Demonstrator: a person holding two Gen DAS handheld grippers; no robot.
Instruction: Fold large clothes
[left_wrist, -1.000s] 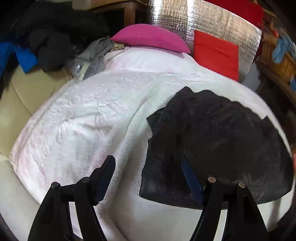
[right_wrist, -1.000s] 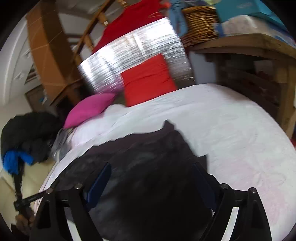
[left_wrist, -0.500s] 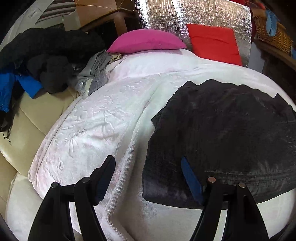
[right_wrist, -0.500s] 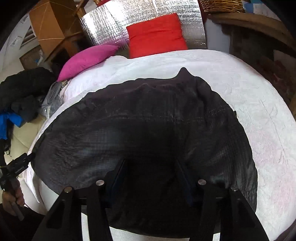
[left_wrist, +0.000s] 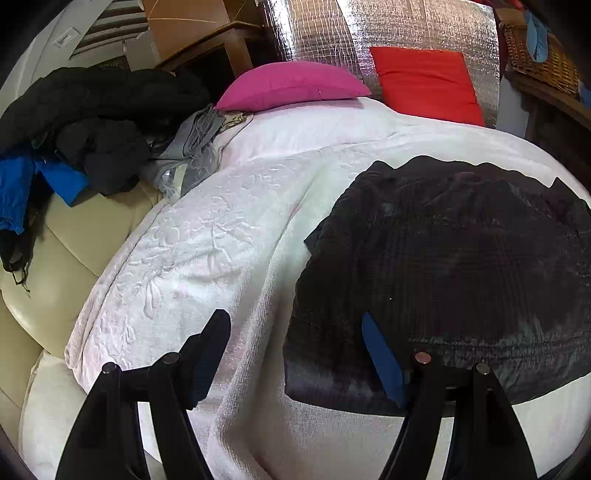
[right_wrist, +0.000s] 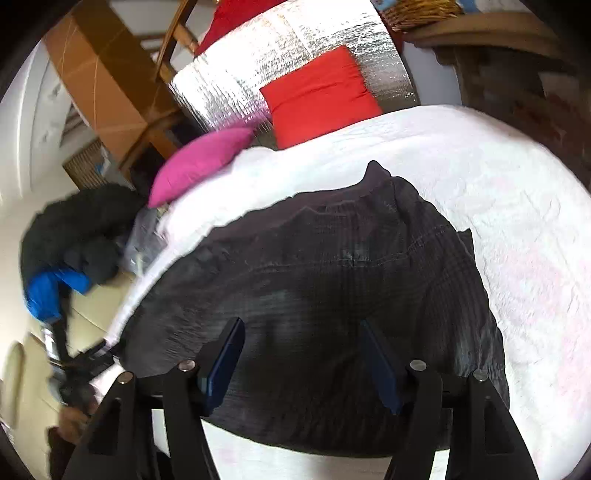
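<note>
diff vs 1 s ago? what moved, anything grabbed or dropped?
The right gripper swung and dipped over the dark garment, so the garment now fills more of its view. Its jaws closed partway and have just been opening again, pressing on nothing. The left gripper only tilted, jaws open as before, nothing grabbed. The garment lies as it did on the white blanket; the pink pillow is unmoved.

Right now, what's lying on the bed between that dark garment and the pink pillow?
Nothing but bare white bedspread. In the left wrist view, open cover runs from the dark garment up to the pink pillow; the right wrist view shows the same.
</note>
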